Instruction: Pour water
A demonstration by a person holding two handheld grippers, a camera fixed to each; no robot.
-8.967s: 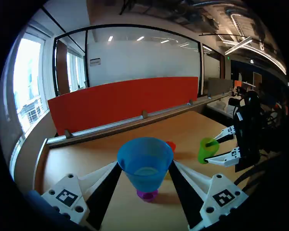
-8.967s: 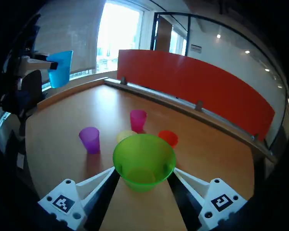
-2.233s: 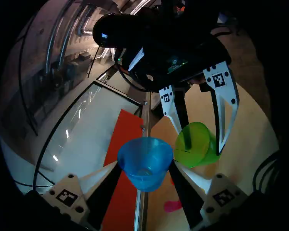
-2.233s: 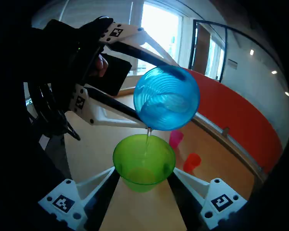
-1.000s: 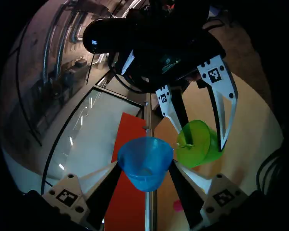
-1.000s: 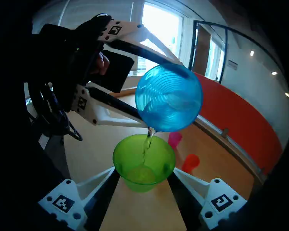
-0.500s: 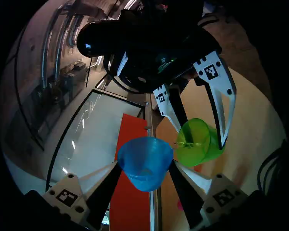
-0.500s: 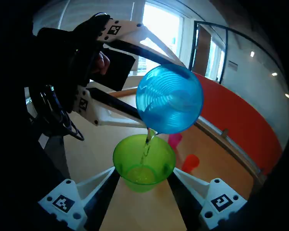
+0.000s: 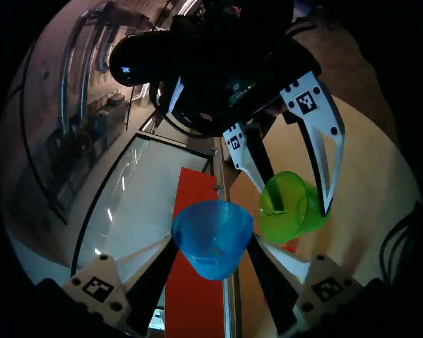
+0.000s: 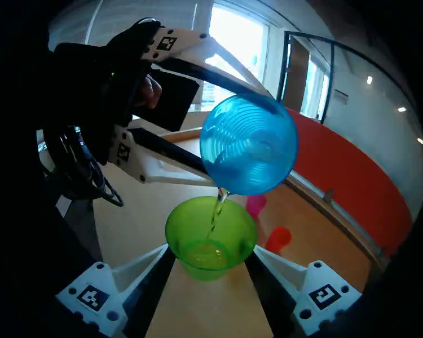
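Water (image 10: 216, 211) runs in a thin stream from the tipped blue cup (image 10: 248, 143) into the green cup (image 10: 210, 236) just below it, both held above the tabletop (image 10: 138, 225). My left gripper (image 10: 234, 138) has its fingers clamped on the blue cup, my right gripper (image 10: 211, 250) on the green. I judge we're mid-pour; next I'd tip further, slowly, lip over the green rim

Left gripper (image 9: 211, 248) and right gripper (image 10: 211, 248): white tapered fingers (image 10: 127, 276), black inner pads (image 10: 155, 284), square black-and-white markers (image 10: 92, 297), round screw holes (image 10: 99, 265); black cables (image 10: 93, 177) loop beside the left unit.
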